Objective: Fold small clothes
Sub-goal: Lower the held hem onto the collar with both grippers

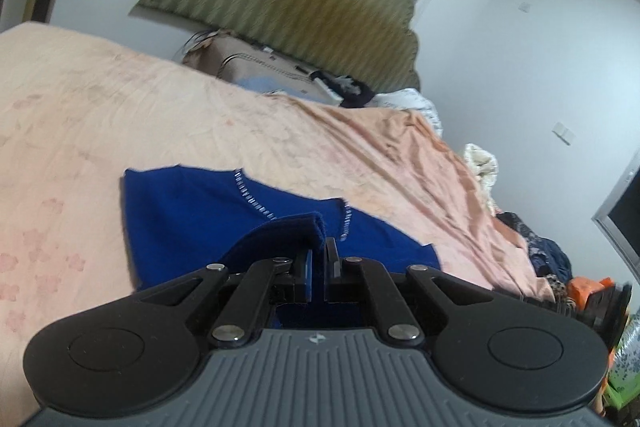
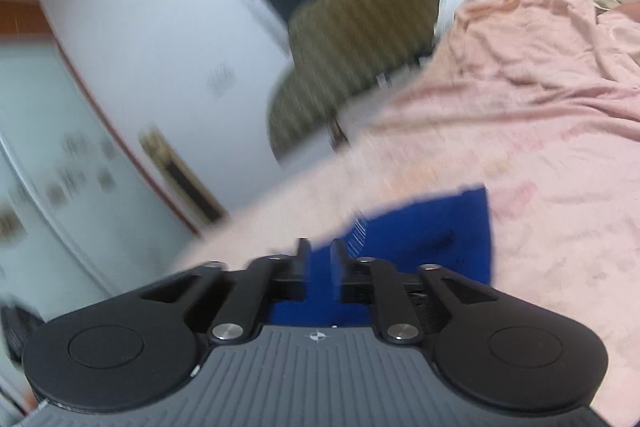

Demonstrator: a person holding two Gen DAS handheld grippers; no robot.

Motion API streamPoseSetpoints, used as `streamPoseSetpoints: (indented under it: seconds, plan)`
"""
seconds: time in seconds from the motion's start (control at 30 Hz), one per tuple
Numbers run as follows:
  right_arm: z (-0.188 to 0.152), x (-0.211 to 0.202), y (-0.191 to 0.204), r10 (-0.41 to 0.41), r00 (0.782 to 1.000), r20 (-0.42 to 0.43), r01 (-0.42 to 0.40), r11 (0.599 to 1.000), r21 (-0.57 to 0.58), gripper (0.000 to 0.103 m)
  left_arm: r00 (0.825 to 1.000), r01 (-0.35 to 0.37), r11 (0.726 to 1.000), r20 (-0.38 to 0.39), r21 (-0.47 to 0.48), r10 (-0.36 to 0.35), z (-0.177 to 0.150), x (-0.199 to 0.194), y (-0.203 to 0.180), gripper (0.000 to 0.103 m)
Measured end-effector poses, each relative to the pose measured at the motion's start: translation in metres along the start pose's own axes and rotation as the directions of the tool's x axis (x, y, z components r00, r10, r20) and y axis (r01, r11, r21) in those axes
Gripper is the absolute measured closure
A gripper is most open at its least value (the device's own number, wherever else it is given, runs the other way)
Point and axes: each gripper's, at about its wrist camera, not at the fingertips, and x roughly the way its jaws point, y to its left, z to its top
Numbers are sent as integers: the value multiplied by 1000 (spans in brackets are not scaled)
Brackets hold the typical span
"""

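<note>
A small royal-blue garment (image 1: 192, 215) with a line of silver studs lies on the pink bed sheet (image 1: 100, 115). My left gripper (image 1: 319, 251) is shut on a folded edge of the blue garment and holds it lifted over the rest of the cloth. In the blurred right wrist view the same blue garment (image 2: 432, 231) lies on the sheet (image 2: 540, 147). My right gripper (image 2: 320, 247) sits low over the garment's near edge, its jaws a narrow gap apart with blue cloth showing between them; whether it grips the cloth is unclear.
An olive padded headboard (image 1: 300, 3) stands at the head of the bed, with a beige bag (image 1: 248, 67) and crumpled white bedding (image 1: 416, 103) before it. Clothes and orange items (image 1: 580, 291) are piled at the right of the bed. White walls and dark windows surround it.
</note>
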Motion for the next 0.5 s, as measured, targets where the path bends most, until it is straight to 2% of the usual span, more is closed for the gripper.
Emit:
streamPoseSetpoints:
  seconds: [0.03,0.07,0.17,0.27,0.37,0.4,0.43,0.47,0.5]
  plan:
    - [-7,7,0,-19,999,-42,18,999,-44,49,1000,-7,1000,-5,-11,7,-1,1,4,98]
    - [-15,13,0,-40,996,-85,33,996,-86,36,1000,-10,1000,-9,-21,10,-1,2,7,98]
    - [-38,22,1,-55,981,-184,32,992,-125,33,1000,-14,1000,-7,-27,14,-4,-1,11,98]
    - [-54,17,-12,13,977,-214,-9,1000,19,34,1000,-19,1000,-6,-21,19,-7,-3,12,98]
    - [-66,14,-15,34,972,-232,-17,997,72,41,1000,-20,1000,-3,-21,20,-9,-3,12,98]
    - [-71,18,-14,15,966,-257,0,998,56,51,1000,-22,999,1,-25,22,-10,-3,12,98]
    - [-74,24,-13,-5,961,-278,15,999,36,70,1000,-23,999,4,-30,23,-9,-3,13,98]
    - [-77,28,-11,-21,957,-291,28,999,19,94,1000,-21,999,10,-33,21,-8,-4,13,98]
    - [-78,29,-9,-27,958,-285,32,999,13,93,1000,-21,999,15,-27,21,-6,-5,12,98]
